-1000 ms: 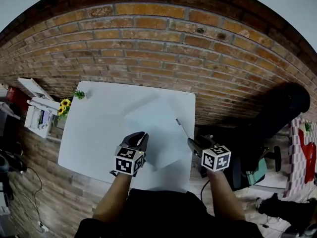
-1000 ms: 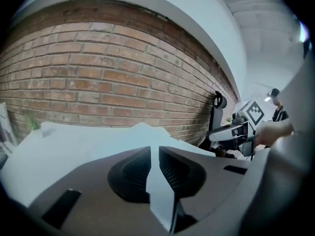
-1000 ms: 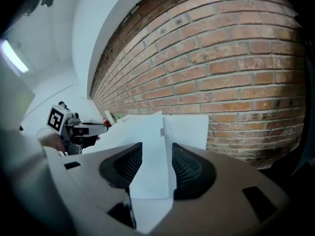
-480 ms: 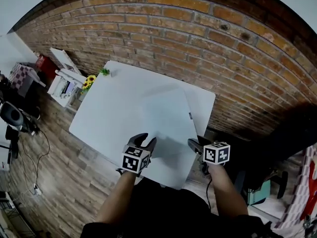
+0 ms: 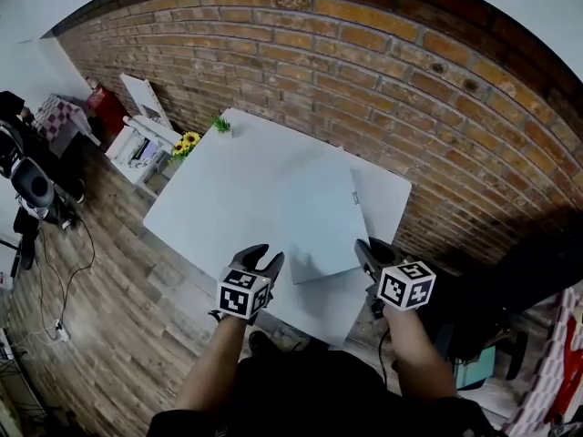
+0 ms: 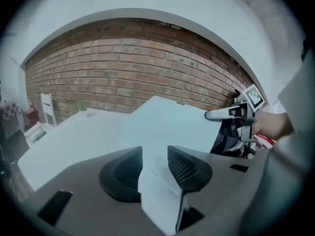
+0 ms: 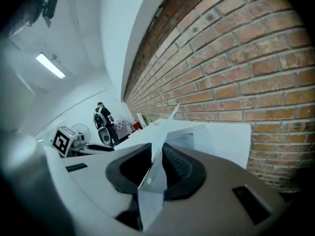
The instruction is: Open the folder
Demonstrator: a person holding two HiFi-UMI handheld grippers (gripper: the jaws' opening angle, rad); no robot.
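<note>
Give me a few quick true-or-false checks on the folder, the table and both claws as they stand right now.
1. The folder lies on a white table. True.
2. The wall behind the table is plain white plaster. False: it is red brick.
3. The left claw is well clear of the folder. False: a corner of the folder stands between its jaws, which are apart and opening.
4. The right claw has an edge of the folder between its jaws. True; those jaws are closing.
</note>
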